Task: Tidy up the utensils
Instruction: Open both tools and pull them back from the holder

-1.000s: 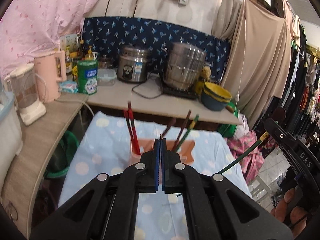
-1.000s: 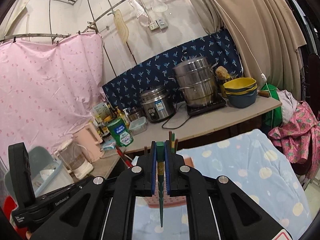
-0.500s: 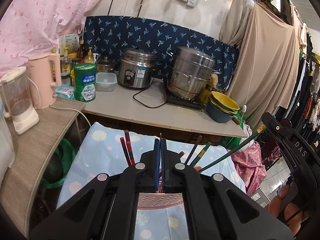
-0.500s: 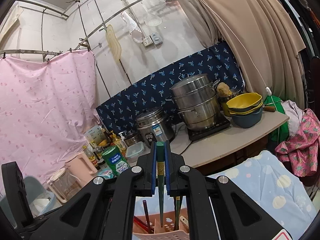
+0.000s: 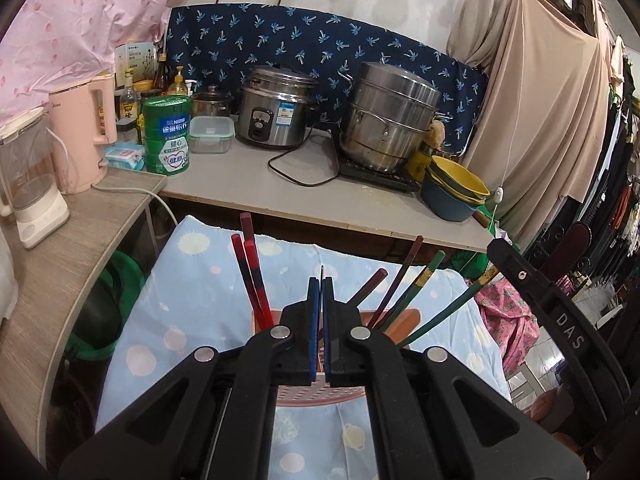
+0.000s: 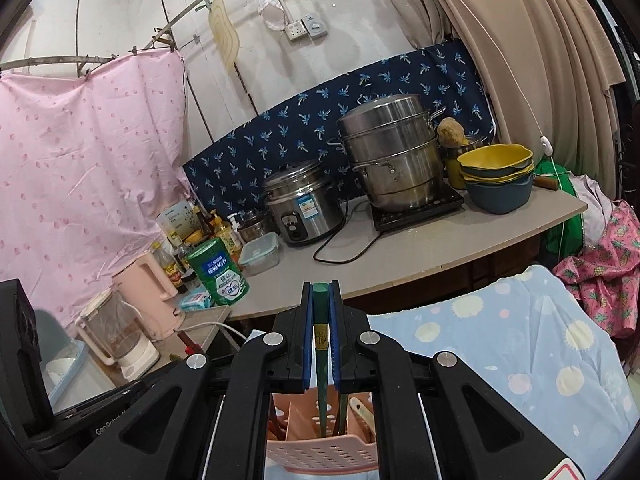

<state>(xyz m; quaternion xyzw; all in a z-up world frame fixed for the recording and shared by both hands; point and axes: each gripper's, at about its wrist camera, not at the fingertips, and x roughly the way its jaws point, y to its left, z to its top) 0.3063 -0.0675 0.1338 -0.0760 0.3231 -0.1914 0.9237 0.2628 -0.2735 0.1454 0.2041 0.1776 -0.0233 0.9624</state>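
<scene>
A green chopstick (image 6: 321, 364) with a gold band is clamped by the right gripper (image 6: 320, 292) at lower centre, its tip inside the pink perforated holder (image 6: 320, 454). The left gripper (image 5: 319, 282) is clenched on a thin dark sliver.

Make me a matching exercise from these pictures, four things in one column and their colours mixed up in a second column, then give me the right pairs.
Things:
1. kettle
2. tin
3. top bowl
4. chopstick in the right gripper

Colours:
A. green and blue
B. dark green with a gold band
C. pale pink
D. yellow

Pairs: 1-C, 2-A, 3-D, 4-B
</scene>
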